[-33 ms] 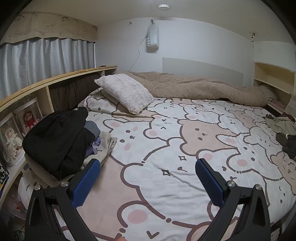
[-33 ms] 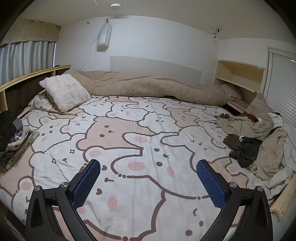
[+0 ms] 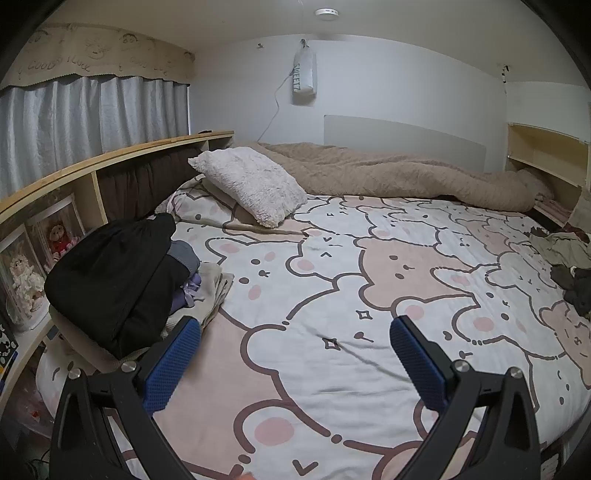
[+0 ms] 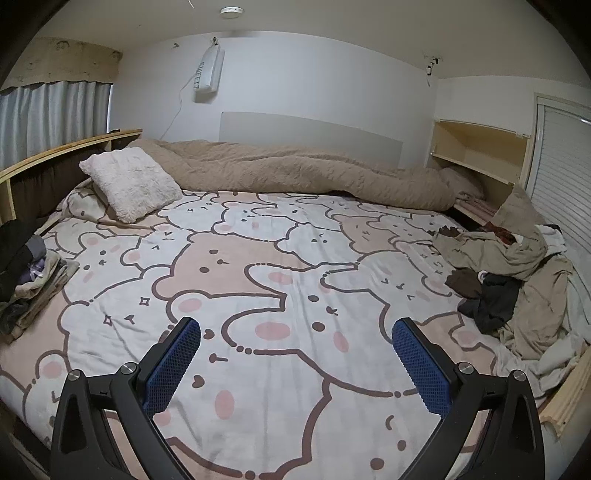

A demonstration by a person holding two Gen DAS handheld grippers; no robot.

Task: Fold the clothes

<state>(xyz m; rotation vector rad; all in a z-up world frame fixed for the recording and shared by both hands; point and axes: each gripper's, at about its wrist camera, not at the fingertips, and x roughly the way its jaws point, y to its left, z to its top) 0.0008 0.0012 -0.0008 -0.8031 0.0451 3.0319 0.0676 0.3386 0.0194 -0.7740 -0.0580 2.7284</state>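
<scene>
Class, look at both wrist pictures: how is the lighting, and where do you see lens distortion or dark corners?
Left wrist view: soft, even indoor light, no harsh shadows; the wooden shelf bows into a curve and the corners go black. Right wrist view: same flat light from the ceiling lamp; the wall and the bed's edge bend, with a dark vignette; the unfolded clothes pile stays sharp.

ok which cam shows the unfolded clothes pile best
The right wrist view. There the unfolded clothes pile spreads over the bed's right edge, with beige, dark and white pieces told apart. The left wrist view catches only its near fringe at the frame's right border, squeezed by the fisheye.
</scene>
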